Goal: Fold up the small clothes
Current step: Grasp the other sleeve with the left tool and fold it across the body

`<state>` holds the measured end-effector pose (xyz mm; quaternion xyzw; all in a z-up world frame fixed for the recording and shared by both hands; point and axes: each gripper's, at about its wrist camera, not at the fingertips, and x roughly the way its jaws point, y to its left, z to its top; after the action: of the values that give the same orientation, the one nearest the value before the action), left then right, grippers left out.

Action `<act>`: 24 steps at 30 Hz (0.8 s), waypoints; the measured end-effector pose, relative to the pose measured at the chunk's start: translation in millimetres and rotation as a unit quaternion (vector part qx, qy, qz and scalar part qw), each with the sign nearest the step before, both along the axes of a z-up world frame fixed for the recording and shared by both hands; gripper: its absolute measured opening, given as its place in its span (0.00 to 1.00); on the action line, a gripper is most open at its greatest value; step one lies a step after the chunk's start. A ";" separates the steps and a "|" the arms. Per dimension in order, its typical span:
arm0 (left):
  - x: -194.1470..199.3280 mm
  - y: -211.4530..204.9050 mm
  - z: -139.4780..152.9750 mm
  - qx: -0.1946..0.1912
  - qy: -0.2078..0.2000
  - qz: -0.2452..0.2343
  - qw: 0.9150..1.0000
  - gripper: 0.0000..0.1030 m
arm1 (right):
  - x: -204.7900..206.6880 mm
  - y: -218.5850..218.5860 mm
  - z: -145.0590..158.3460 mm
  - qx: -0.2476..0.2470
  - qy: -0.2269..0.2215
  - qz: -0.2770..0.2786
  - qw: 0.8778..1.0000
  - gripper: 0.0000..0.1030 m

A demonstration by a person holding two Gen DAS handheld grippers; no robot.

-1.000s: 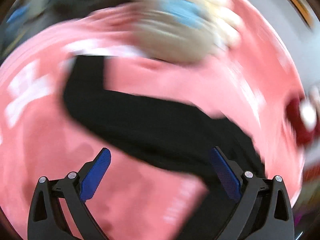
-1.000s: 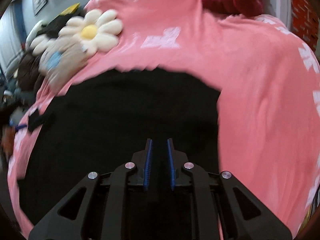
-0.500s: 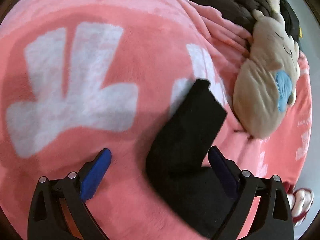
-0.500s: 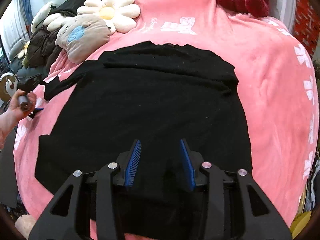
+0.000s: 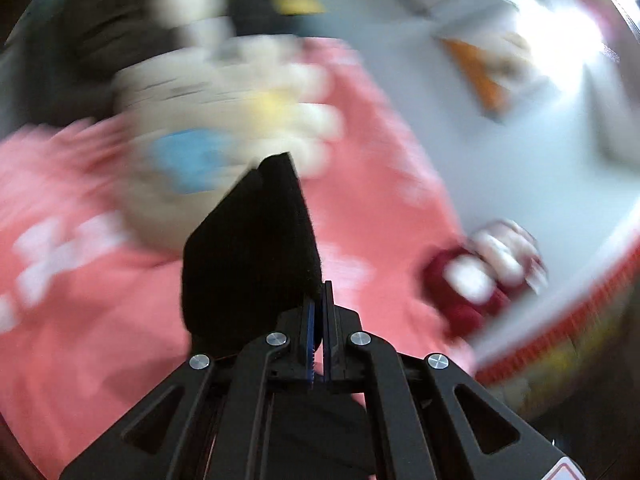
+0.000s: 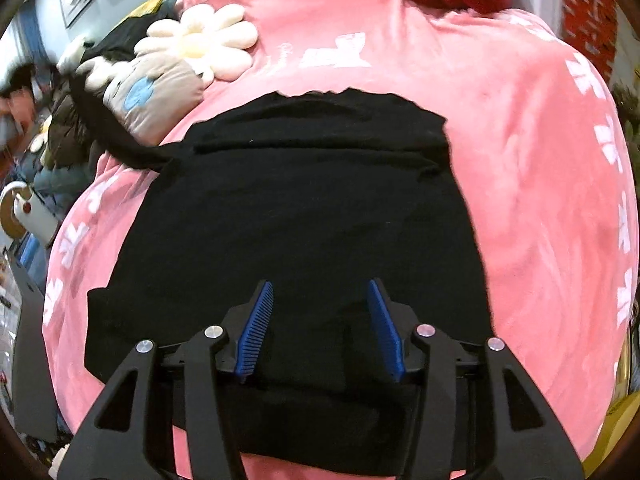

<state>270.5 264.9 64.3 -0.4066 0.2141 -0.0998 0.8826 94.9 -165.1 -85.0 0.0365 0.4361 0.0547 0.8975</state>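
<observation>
While left gripper (image 5: 319, 300) pinches black sleeve (image 5: 252, 240), right gripper (image 6: 320, 320) gapes.

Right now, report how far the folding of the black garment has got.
Done: the black garment lies spread on the pink blanket, its right side already looking folded in, with a straight edge. In hand: the left gripper has its jaws shut on the sleeve, lifted off the blanket. The right gripper hangs open over the hem. Left: laying the sleeve across, then folding the body.
</observation>
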 end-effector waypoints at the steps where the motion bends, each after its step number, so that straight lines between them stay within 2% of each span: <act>1: 4.0 -35.7 25.6 0.008 -0.029 -0.037 0.999 0.00 | -0.4 -5.3 0.7 0.002 0.000 -0.003 1.000 0.46; 3: 9.1 -103.3 56.8 0.018 -0.057 -0.102 0.993 0.01 | -1.7 -22.5 3.2 0.005 -0.004 -0.017 1.000 0.47; 5: 14.1 -163.5 65.7 0.020 -0.064 -0.161 0.985 0.06 | -1.4 -40.4 3.2 0.006 -0.007 -0.033 0.999 0.48; 6: 15.5 -206.5 58.3 0.027 -0.057 -0.191 0.980 0.26 | -0.8 -49.5 2.2 0.007 -0.007 -0.041 0.999 0.49; 7: 15.4 -234.0 47.8 0.041 -0.044 -0.205 0.977 0.52 | 0.5 -60.9 0.6 0.009 -0.004 -0.048 0.999 0.50; 8: 13.3 -254.8 35.2 0.053 -0.031 -0.214 0.975 0.62 | 1.0 -67.9 -0.5 0.009 -0.004 -0.054 0.999 0.50; 9: 11.4 -285.2 10.4 0.074 -0.004 -0.235 0.969 0.72 | 1.9 -78.0 -2.3 0.009 -0.003 -0.061 0.998 0.51; 11: 4.8 -329.2 -48.8 0.118 0.067 -0.271 0.953 0.73 | 3.9 -94.3 -4.5 0.013 0.003 -0.065 0.998 0.52; 13: -9.0 -341.0 -102.3 0.144 0.129 -0.275 0.942 0.73 | 5.5 -106.9 -2.3 0.011 -0.001 -0.065 0.998 0.53; 14: -20.4 -338.7 -126.6 0.146 0.156 -0.271 0.939 0.73 | 7.6 -111.6 -0.2 0.014 -0.001 -0.060 0.998 0.56; 16: -40.6 -319.3 -160.9 0.150 0.198 -0.251 0.936 0.73 | 13.1 -118.9 4.8 0.018 -0.009 -0.058 0.998 0.58; 18: -59.0 -291.3 -186.3 0.149 0.227 -0.223 0.936 0.73 | 30.9 -126.5 8.2 0.039 -0.013 -0.047 0.998 0.58; 21: -75.2 -246.8 -198.1 0.171 0.248 -0.170 0.938 0.73 | 80.8 -136.0 3.0 0.077 -0.001 -0.041 0.996 0.58; 24: -97.6 -210.9 -193.6 0.197 0.247 -0.134 0.939 0.73 | 138.6 -144.5 -21.1 0.093 0.034 -0.062 0.993 0.58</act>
<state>173.0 54.1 -129.3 -0.2039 0.4937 -0.0696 0.8425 233.5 -309.6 -106.0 0.1487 0.4561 0.0385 0.8766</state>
